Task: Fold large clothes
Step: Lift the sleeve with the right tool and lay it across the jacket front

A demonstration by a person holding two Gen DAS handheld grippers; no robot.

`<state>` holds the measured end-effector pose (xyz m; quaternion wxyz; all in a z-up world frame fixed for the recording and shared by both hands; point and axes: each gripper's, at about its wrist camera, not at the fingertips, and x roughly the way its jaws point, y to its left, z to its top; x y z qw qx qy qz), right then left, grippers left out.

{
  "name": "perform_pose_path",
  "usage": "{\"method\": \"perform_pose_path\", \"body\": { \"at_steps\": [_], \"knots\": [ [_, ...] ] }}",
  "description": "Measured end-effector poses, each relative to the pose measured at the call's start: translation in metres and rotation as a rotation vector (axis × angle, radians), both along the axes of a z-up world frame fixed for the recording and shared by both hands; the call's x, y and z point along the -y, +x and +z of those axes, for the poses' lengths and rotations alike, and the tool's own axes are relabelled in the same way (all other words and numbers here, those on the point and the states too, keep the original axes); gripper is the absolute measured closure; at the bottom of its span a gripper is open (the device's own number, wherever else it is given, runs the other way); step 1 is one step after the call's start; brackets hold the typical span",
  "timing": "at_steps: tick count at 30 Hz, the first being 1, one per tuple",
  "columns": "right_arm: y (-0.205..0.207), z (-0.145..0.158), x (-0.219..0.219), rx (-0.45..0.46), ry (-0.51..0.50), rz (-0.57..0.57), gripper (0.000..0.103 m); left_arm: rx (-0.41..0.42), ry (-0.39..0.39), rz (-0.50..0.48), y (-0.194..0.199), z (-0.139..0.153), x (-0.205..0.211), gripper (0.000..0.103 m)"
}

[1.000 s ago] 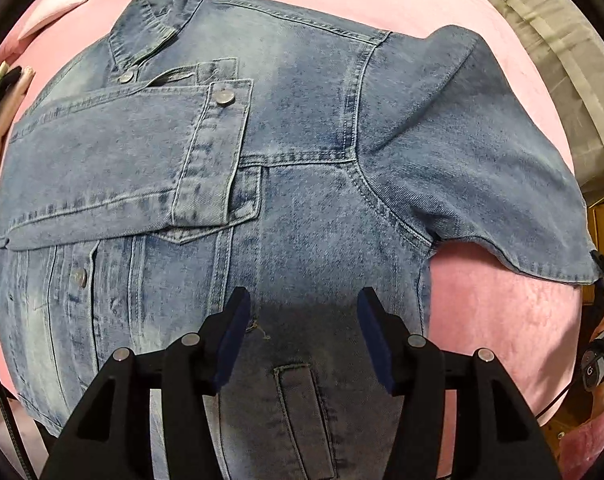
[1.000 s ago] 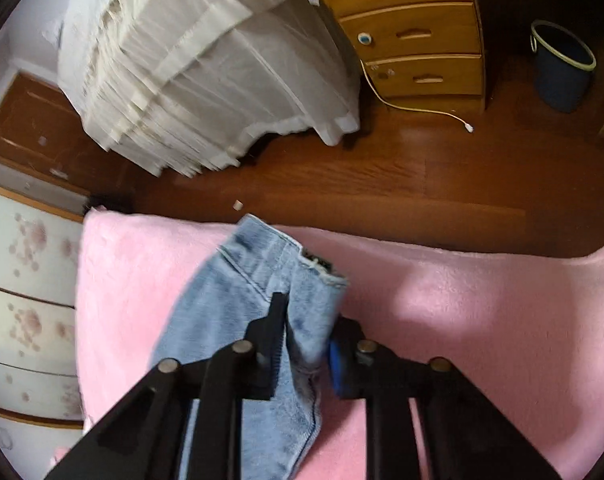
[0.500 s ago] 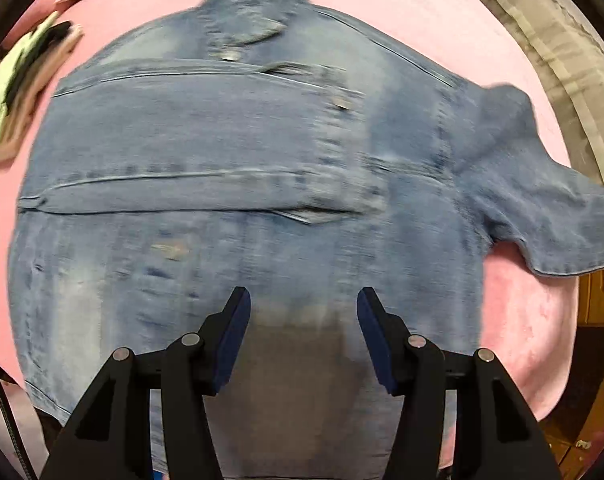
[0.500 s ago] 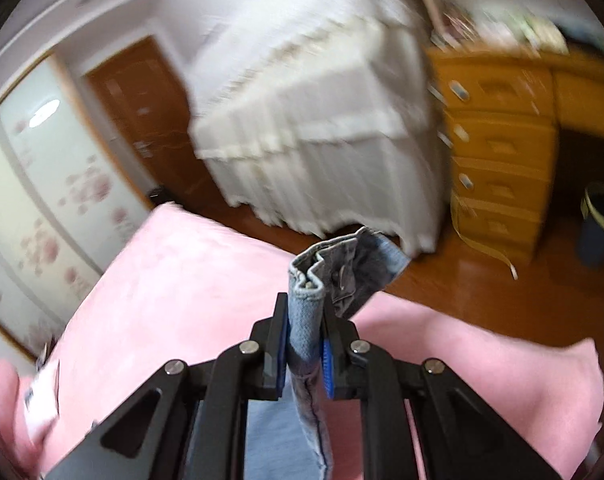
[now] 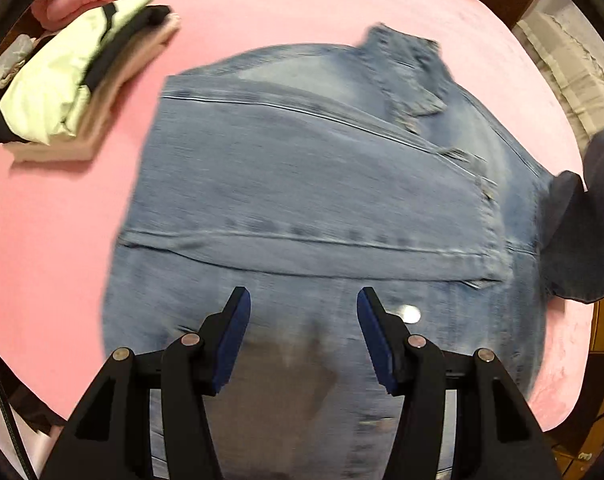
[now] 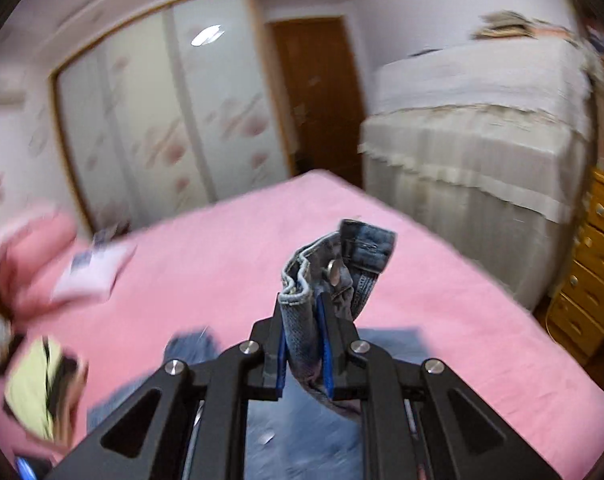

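A blue denim jacket (image 5: pixel 322 200) lies spread on the pink bed cover (image 5: pixel 61 208), collar toward the upper right. My left gripper (image 5: pixel 302 308) hovers over its lower part, jaws apart with nothing between them. The jacket's right sleeve (image 5: pixel 574 248) rises off the bed at the right edge. In the right wrist view my right gripper (image 6: pixel 304 304) is shut on the bunched sleeve cuff (image 6: pixel 334 268), whose snap button shows above the pads, held up over the jacket (image 6: pixel 285 432).
A stack of folded clothes (image 5: pixel 69 84), pale green on top, sits at the bed's upper left, and shows again as the folded clothes (image 6: pixel 41 384). A pink pillow (image 6: pixel 33 256), a cloth-covered table (image 6: pixel 482 140), a wooden dresser (image 6: pixel 586 280) and wardrobe doors (image 6: pixel 161 128) surround the bed.
My left gripper swept leftward across the jacket, bringing the folded stack into view. My right gripper lifted the cuff off the bed, rolled upright and swung from facing the floor to facing the wardrobe.
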<state>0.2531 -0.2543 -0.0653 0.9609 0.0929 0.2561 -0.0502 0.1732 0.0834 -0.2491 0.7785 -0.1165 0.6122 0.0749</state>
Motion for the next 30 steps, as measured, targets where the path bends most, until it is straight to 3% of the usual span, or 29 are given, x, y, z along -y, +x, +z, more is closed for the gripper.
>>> {"method": "perform_pose_path", "body": {
  "at_steps": [6,8,12,18,22,24,30],
  "knots": [
    [-0.002,-0.092,-0.114,-0.090,-0.058,0.054,0.090,0.035,-0.028,0.018,-0.004,-0.004,-0.059,0.049],
    [0.000,-0.130,-0.142,-0.174,-0.076,0.090,0.090,0.045,-0.056,0.030,-0.007,-0.006,-0.075,0.049],
    [0.000,-0.178,-0.174,-0.358,-0.050,0.165,0.088,0.021,-0.086,0.051,-0.005,-0.020,-0.093,0.047],
    [-0.012,-0.190,-0.183,-0.419,-0.054,0.290,0.060,0.013,-0.109,0.042,0.001,-0.034,-0.088,0.041],
    [-0.019,-0.182,-0.176,-0.396,0.002,0.338,0.058,0.022,-0.156,0.022,0.008,-0.034,-0.073,0.036],
    [-0.024,-0.172,-0.167,-0.388,0.006,0.357,0.056,0.025,-0.196,0.000,0.011,-0.033,-0.063,0.029],
    [-0.039,-0.155,-0.126,-0.344,-0.043,0.314,0.045,-0.004,-0.305,-0.107,0.030,-0.044,-0.015,0.029]
  ]
}}
